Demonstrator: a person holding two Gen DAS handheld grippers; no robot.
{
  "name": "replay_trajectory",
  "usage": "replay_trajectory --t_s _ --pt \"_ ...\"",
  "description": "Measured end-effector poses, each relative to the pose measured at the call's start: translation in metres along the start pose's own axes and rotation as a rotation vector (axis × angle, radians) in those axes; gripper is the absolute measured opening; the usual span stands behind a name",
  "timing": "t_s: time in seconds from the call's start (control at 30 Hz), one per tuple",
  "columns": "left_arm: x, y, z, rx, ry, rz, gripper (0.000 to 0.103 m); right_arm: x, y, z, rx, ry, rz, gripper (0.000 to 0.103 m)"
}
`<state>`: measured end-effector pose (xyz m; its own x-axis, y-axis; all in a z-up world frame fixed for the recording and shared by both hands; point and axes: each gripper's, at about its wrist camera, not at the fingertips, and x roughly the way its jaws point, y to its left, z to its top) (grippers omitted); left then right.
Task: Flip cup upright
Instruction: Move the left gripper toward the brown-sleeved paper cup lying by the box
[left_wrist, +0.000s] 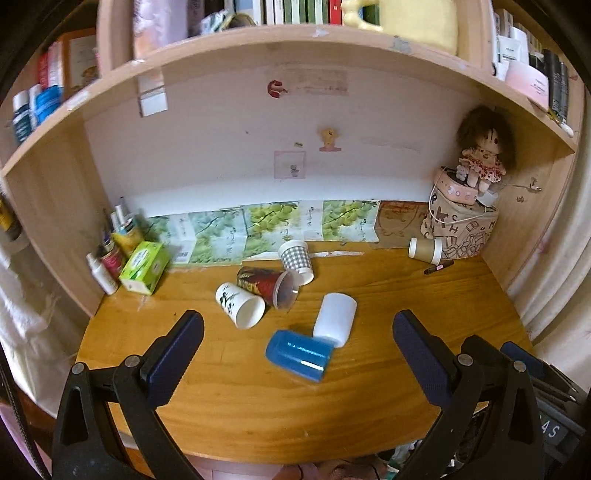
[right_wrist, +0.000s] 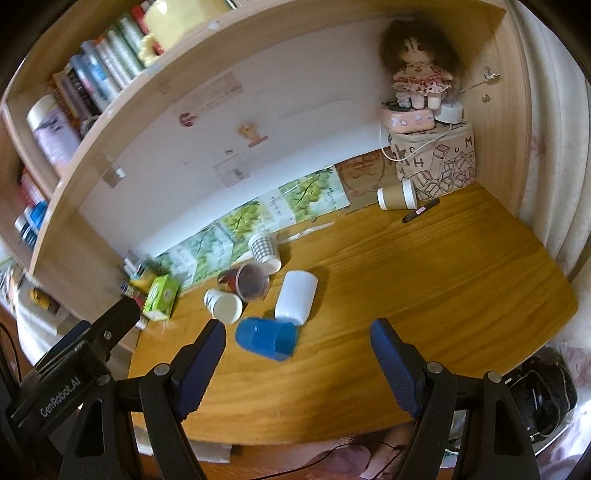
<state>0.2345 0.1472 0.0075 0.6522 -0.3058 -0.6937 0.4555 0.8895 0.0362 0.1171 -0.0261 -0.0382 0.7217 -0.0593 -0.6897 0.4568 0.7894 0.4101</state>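
Several cups lie on their sides on the wooden desk (left_wrist: 388, 369): a blue plastic cup (left_wrist: 299, 355) (right_wrist: 266, 338), a plain white cup (left_wrist: 335, 319) (right_wrist: 296, 296), a white cup with a leaf print (left_wrist: 240, 304) (right_wrist: 222, 303), a red patterned cup (left_wrist: 267, 286) (right_wrist: 245, 282), a checked cup (left_wrist: 296, 260) (right_wrist: 265, 253) and a brown paper cup (left_wrist: 424, 250) (right_wrist: 397, 195) at the back right. My left gripper (left_wrist: 297, 334) is open and empty, just in front of the blue cup. My right gripper (right_wrist: 297, 339) is open and empty, with the blue cup just ahead of it, toward its left finger.
A green box (left_wrist: 144, 266) and small bottles (left_wrist: 107, 264) stand at the back left. A printed bag (left_wrist: 461, 230) with a doll (left_wrist: 482, 147) on top sits in the back right corner. A dark pen (left_wrist: 439, 266) lies near the brown cup. Shelves hang above the desk.
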Motion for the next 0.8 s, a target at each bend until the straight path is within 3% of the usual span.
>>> replay_trajectory --t_s 0.33,0.6,0.8 --pt "0.062 0.015 0.024 0.109 0.117 -0.134 0.102 0.046 0.012 0.020 0.159 0.044 -0.089 0.081" --pt "0.102 0.006 0.029 0.206 0.256 -0.259 0.102 0.070 -0.008 0.020 0.361 0.113 -0.167 0.081" --pt "0.121 -0.013 0.032 0.308 0.307 -0.295 0.102 0.077 -0.030 0.019 0.488 0.147 -0.190 0.081"
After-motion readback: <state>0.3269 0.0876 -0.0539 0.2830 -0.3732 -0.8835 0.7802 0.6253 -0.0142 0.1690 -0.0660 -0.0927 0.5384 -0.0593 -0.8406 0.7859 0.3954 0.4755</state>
